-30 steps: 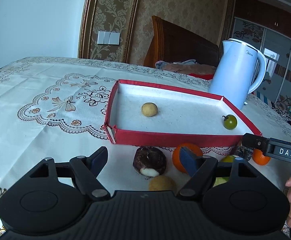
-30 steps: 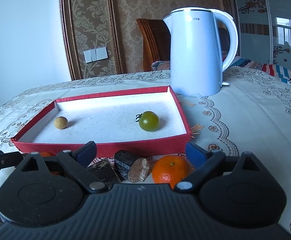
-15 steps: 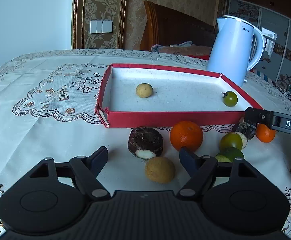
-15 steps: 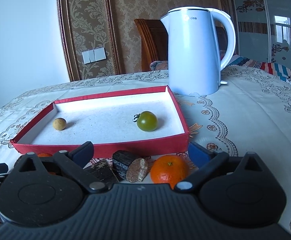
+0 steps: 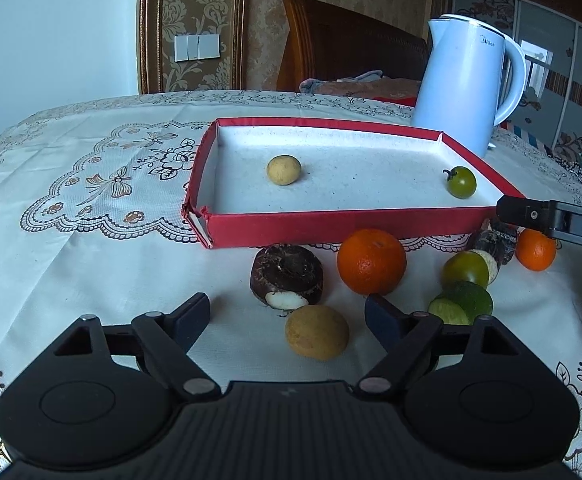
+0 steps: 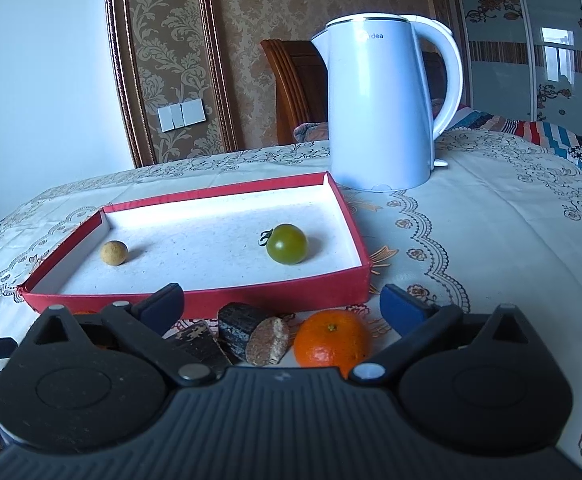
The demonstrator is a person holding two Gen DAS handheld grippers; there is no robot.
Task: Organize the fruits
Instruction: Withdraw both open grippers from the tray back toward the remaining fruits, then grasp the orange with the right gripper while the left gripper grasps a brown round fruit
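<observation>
Pulled back and tilted since a second ago, the left claw (image 5: 287, 316) now takes in the whole row of fruit it earlier half hid, its jaws opening with nothing pinched; a tan longan (image 5: 317, 332) lies on the worktop (image 5: 71, 248) between the fingers, untouched, and looks the likely next pick. Beyond it sit a dark water chestnut (image 5: 287, 276), a large orange (image 5: 371, 261), a green tomato (image 5: 465, 269) and a cut lime (image 5: 463, 302), all just outside the red tray (image 5: 331, 228), whose near wall any fruit must be lifted over. Inside already: a second longan (image 5: 284, 169) and a small tomato (image 5: 461, 182). From the right wrist view, the right claw (image 6: 281, 306) has hardly shifted but its jaws are opening further, spread and empty, around a small orange (image 6: 331, 342) and cut dark cane pieces (image 6: 251, 336) crowding its left side. A white kettle (image 6: 383, 108) stands behind the tray's far corner, clear of the route.
</observation>
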